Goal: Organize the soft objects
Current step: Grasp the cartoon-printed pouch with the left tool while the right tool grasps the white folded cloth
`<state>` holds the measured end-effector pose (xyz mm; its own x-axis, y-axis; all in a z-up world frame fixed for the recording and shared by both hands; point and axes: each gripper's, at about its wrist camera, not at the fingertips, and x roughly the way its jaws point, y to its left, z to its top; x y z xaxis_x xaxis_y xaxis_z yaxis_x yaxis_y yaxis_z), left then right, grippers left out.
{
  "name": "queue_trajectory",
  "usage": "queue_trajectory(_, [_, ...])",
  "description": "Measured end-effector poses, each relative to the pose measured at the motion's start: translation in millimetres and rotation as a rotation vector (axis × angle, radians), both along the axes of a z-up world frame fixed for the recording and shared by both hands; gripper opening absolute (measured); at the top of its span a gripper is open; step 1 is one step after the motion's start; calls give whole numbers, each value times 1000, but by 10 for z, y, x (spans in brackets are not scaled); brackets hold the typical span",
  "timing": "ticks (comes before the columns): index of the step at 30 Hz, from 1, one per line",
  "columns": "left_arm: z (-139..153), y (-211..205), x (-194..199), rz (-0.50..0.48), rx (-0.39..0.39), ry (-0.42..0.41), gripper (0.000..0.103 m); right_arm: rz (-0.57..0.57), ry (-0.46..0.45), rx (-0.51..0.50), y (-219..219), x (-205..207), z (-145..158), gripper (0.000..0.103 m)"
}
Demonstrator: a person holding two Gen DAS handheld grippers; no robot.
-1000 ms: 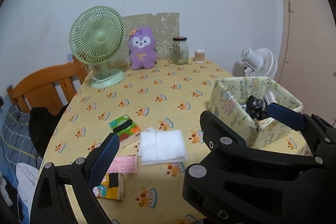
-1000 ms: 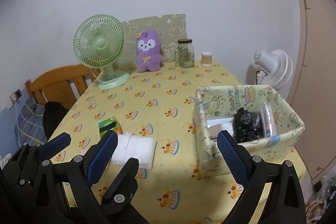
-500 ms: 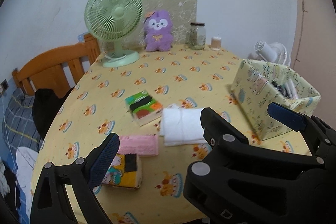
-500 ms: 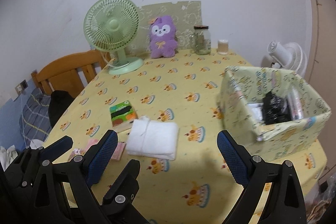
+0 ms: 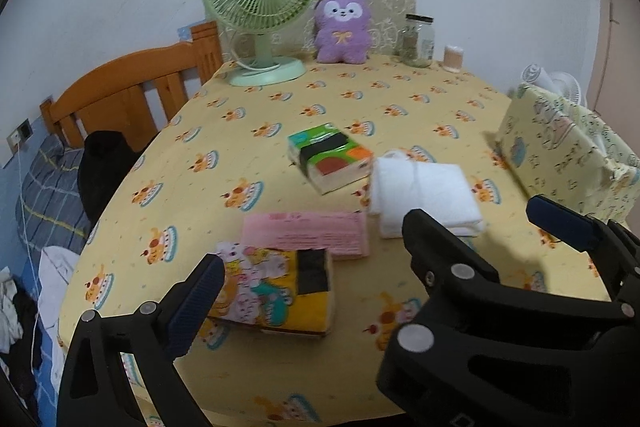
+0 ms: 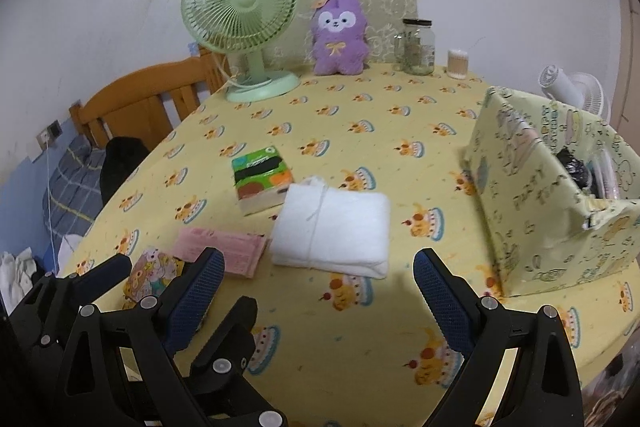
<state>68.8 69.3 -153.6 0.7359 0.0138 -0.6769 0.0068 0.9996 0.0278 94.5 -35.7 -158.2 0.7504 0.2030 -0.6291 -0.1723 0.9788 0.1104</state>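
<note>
Your left gripper's near finger covers a corner of the cartoon pack, and the right gripper's body hides the near edge of the towel. The box shows you only a black item and clear tubes; the rest of its contents stays behind its wall. The jar's contents are too small to tell.

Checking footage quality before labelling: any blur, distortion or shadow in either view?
Left wrist view: patterned box slightly motion-smeared, fisheye bends the table edge. Right wrist view: sharper, towel crisp, shadow before the right hand-held gripper.
</note>
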Motion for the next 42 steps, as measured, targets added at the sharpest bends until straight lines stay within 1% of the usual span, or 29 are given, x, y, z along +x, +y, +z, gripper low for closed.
queue_trajectory(6, [-104, 141, 48, 34, 14, 19, 102, 22, 26, -14, 128, 63, -85, 97])
queue_trajectory(10, [-155, 222, 86, 77, 47, 16, 102, 30, 48, -21, 194, 108, -146, 97])
queue_trajectory(17, [-280, 300, 177, 69, 13, 60, 102, 41, 79, -56, 280, 209, -238, 97])
queue_trajectory(19, [-297, 296, 185, 63, 4, 64, 99, 42, 85, -59, 291, 227, -255, 97])
queue_trajectory(21, [-302, 292, 195, 55, -14, 64, 86, 43, 92, -63, 299, 248, -274, 97])
queue_trajectory(23, [-292, 292, 197, 59, -31, 63, 79, 41, 96, -53, 289, 265, -281, 97])
queue_trajectory(27, [-256, 285, 210, 70, -35, 53, 77, 38, 100, -48, 278, 318, -260, 97])
queue_trajectory(30, [-200, 287, 218, 73, -43, 37, 76, 39, 82, -49, 279, 323, -212, 97])
queue_trajectory(36, [-98, 249, 254, 82, -33, 11, 76, 25, 71, -24, 229, 375, -126, 97])
queue_trajectory(42, [-77, 222, 311, 84, -30, 6, 76, 9, 68, -26, 190, 422, -90, 97])
